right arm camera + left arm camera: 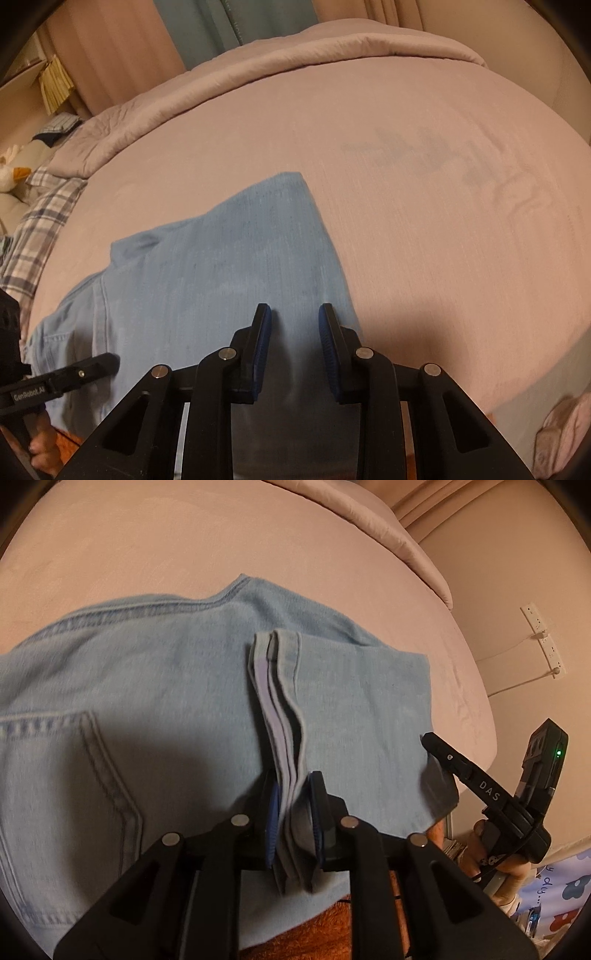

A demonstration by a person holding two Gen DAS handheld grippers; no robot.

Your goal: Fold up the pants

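Light blue denim pants (147,701) lie partly folded on a pink bed (147,546). My left gripper (293,812) is shut on the stacked leg hems (280,709), which stand up between its blue pads over the seat and back pocket (66,775). My right gripper (295,332) is open, its pads just above the folded right part of the pants (221,266), holding nothing. The right gripper also shows at the pants' right edge in the left wrist view (439,749). The left gripper's finger (92,363) shows at lower left in the right wrist view.
A folded pink duvet (258,70) lies along the far side of the bed. A plaid pillow (40,214) lies at the left. A power strip (543,638) hangs on the wall to the right. An orange rug (314,926) lies below the bed's near edge.
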